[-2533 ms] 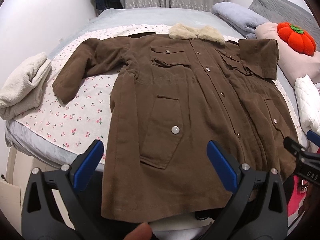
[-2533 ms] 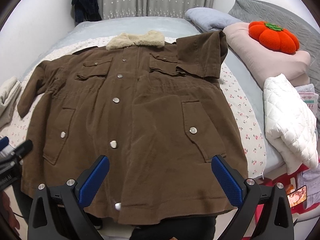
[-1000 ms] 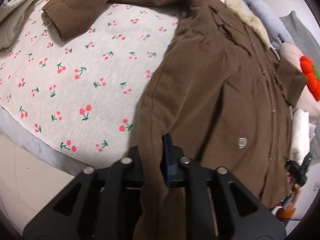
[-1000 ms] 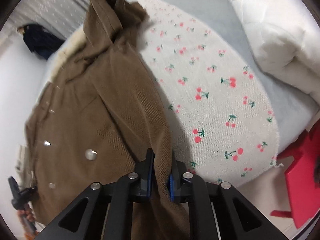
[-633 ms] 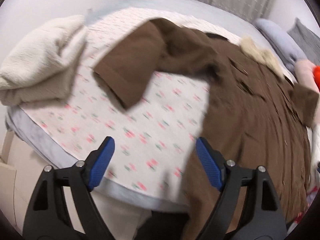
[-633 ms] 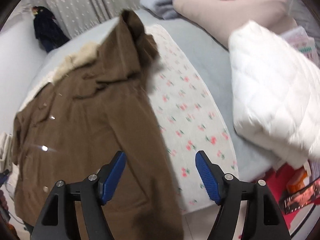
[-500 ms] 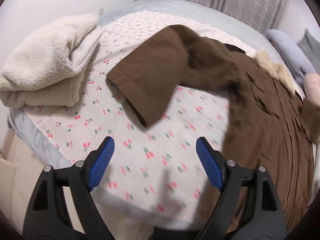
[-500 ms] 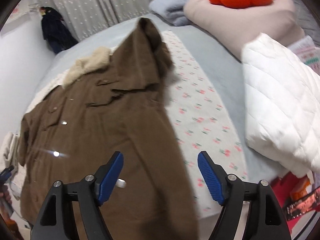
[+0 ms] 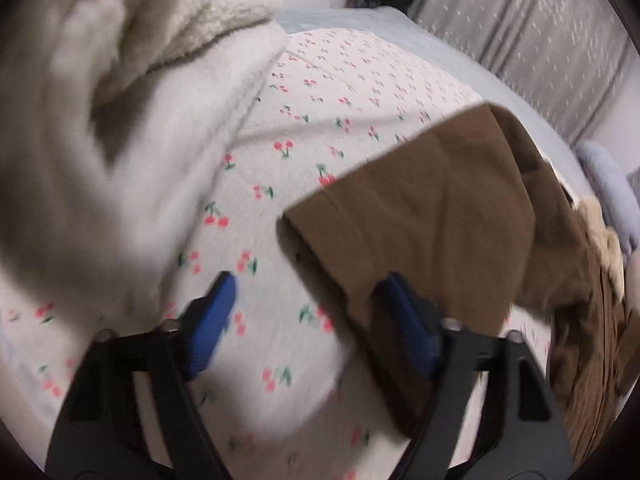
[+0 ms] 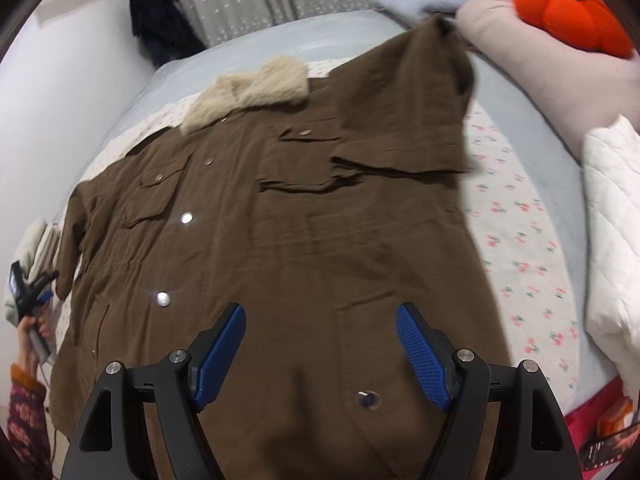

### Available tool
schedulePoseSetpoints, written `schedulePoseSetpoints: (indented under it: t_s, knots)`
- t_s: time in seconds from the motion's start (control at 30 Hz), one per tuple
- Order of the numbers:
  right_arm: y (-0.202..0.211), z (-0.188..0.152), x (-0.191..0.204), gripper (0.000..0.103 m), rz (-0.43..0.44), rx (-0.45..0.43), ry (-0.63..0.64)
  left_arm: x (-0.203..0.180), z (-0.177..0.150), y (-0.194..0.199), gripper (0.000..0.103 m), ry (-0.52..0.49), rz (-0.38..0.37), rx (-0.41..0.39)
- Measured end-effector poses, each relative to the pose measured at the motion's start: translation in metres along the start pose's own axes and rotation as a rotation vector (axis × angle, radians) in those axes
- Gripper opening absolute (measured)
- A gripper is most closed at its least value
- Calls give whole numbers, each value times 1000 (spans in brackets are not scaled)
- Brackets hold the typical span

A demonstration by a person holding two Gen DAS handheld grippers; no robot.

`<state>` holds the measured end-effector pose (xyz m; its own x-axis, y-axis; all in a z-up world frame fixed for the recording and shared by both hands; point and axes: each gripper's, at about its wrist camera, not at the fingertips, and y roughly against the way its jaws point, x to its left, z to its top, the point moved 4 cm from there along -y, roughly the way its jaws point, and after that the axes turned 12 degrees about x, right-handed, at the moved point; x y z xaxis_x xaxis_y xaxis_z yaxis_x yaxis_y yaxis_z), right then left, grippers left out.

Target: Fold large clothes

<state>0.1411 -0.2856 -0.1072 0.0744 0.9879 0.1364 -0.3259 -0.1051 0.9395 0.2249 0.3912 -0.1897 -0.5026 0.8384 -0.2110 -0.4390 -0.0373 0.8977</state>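
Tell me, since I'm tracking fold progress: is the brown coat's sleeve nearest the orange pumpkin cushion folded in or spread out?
Folded in. That sleeve lies across the brown coat chest, its cuff edge over the pocket.

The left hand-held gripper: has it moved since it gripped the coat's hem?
Yes. The left hand-held gripper now hangs open by the sleeve cuff, nearer the cream blanket.

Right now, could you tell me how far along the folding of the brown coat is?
Early. Done: the brown coat lies spread, buttoned, on the cherry-print sheet, one sleeve folded over its chest. In hand: nothing; the right gripper hovers open, and the left gripper, jaws just narrowing, sits at the other sleeve's cuff. Left: that sleeve, then the body.
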Motion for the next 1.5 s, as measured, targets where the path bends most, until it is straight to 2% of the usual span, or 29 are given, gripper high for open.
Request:
schedulePoseSetpoints:
  t_s: [0.03, 0.07, 0.1, 0.13, 0.17, 0.23, 0.33, 0.43, 0.53, 0.57, 0.6, 0.67, 0.7, 0.77, 0.83, 0.87, 0.9, 0.97, 1.07, 1.2, 1.3, 1.33, 1.5]
  knots:
    - [-5, 3, 8, 80, 0, 9, 13, -3, 3, -2, 49, -6, -12, -15]
    - [-8, 5, 13, 80, 1, 14, 21, -8, 7, -4, 25, -9, -31, -10]
    - [-13, 9, 21, 80, 3, 21, 35, -12, 9, -3, 11, -6, -26, -11]
    - [-15, 12, 27, 80, 3, 24, 43, -21, 14, 5, 5, -30, 41, -40]
    - [-18, 16, 33, 80, 4, 26, 53, -28, 17, 14, 5, -59, 70, -68]
    - [-22, 25, 46, 80, -2, 25, 78, -44, 32, 53, 5, -105, 158, -195]
    - [-27, 38, 63, 80, -30, 19, 118, -55, 65, 110, 5, -122, 241, -337]
    - [-33, 49, 75, 80, -70, 4, 152, -55, 99, 142, 5, -109, 335, -375]
    - [-40, 56, 84, 80, -64, 5, 164, -47, 128, 147, 4, -80, 422, -328]
    - [-43, 58, 85, 80, -57, 9, 166, -46, 134, 142, 0, -74, 513, -305]
    - [-47, 59, 87, 80, -53, 12, 167, -43, 137, 136, 0, -69, 654, -311]
    - [-53, 60, 87, 80, -53, 20, 166, -31, 146, 122, 0, -98, 846, -342]
    - [-56, 59, 88, 80, -53, 24, 165, -30, 148, 113, 0, -115, 864, -321]
    - [-61, 59, 85, 80, -59, 38, 159, -19, 144, 97, 1, -117, 805, -258]
    - [-63, 61, 80, 80, -71, 40, 153, -18, 135, 95, 5, -86, 773, -252]
    - [-63, 62, 76, 80, -76, 38, 146, -21, 135, 94, 18, -91, 750, -243]
    - [-63, 64, 73, 80, -80, 36, 137, -25, 132, 90, 44, -102, 725, -225]
    - [-61, 69, 65, 80, -88, 28, 116, -48, 126, 82, 71, -132, 648, -189]
    - [-54, 77, 56, 80, -104, 13, 101, -79, 110, 88, 73, -183, 549, -180]
    - [-42, 90, 42, 80, -150, 7, 118, -135, 89, 75, 80, -266, 369, -79]
    - [-39, 104, 26, 80, -214, -18, 122, -191, 57, 66, 81, -353, 216, 5]
    - [-40, 113, 17, 80, -242, -32, 107, -204, 51, 63, 81, -372, 188, 19]
    - [-66, 145, -7, 80, -274, -58, 67, -285, -12, 52, 81, -524, 42, 59]
